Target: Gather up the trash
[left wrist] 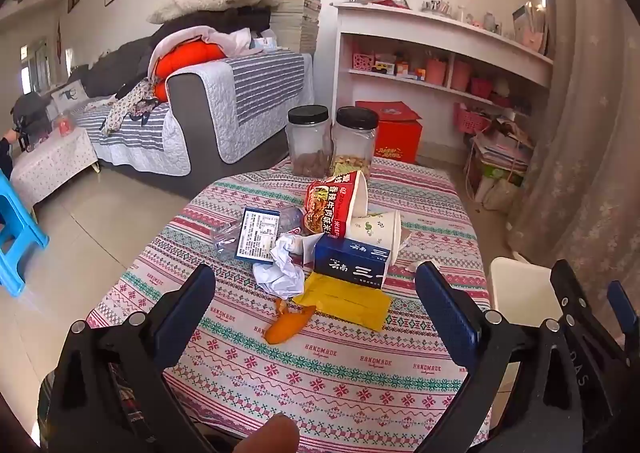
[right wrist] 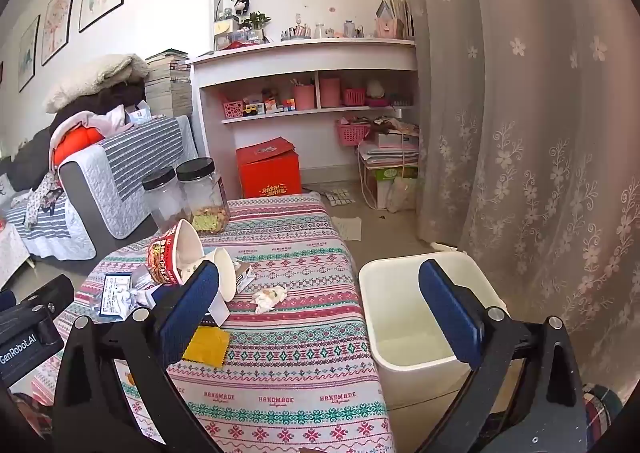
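— Tools first: the left tool (left wrist: 314, 295) hangs over the near part of the worktop (left wrist: 320, 381) with its jaws spread wide and nothing between them. The right tool (right wrist: 320, 293) is just as wide apart and also empty.

— Where is the trash from the left one?

— Straight ahead of it, piled past the middle of the worktop. Nearest lies the orange peel (left wrist: 286, 327), then the yellow packet (left wrist: 348, 301) and the crumpled paper (left wrist: 282, 273). Behind the paper stand the blue box (left wrist: 352, 263), the paper cup (left wrist: 376, 231) on its side and the red noodle cup (left wrist: 334, 205).

— And the bin?

— The white bin (right wrist: 396, 313) stands on the floor just beside the worktop's right edge. The right tool points partly at it, so its right finger sits over the bin's mouth.

— Which goes for what?

— I'd judge the left tool nearer the peel; the peel's long axis runs slantwise across that tool's opening, so a slight turn of the wrist may help. The crumpled tissue (right wrist: 270, 297) lies apart from the pile, toward the bin, closer to the right tool.

— The two jars (left wrist: 332, 141)?

— Beyond the pile, lids on, with food inside; likely not trash.
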Demonstrator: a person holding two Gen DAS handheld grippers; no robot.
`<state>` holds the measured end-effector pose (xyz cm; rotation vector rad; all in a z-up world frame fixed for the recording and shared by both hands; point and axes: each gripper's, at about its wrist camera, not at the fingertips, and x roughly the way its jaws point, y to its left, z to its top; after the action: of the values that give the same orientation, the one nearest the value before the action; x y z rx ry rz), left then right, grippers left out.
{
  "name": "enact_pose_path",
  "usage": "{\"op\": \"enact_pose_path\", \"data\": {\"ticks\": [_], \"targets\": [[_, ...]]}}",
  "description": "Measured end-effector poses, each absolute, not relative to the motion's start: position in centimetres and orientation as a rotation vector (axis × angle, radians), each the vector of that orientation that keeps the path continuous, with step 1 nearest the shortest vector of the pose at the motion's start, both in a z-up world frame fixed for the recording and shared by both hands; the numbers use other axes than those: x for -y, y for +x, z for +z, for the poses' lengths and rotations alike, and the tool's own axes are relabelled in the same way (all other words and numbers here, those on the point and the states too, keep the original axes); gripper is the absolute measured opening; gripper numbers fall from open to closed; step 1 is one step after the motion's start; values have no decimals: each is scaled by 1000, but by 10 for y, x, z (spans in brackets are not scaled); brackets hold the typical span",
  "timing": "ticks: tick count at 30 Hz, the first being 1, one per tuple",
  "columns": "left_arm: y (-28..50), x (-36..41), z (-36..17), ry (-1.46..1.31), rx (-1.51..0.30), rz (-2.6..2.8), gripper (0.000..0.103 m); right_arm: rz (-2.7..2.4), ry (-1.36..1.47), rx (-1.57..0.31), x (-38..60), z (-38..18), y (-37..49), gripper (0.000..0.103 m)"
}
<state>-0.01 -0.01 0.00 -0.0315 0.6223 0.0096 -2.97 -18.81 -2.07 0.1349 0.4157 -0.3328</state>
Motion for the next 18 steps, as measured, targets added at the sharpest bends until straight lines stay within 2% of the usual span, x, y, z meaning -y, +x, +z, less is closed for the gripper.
{"op": "enact_pose_path", "data": {"ticks": [18], "targets": [[2, -3, -7, -51, -648, 7, 97, -333, 135, -423, 187, -21, -34, 96]]}}
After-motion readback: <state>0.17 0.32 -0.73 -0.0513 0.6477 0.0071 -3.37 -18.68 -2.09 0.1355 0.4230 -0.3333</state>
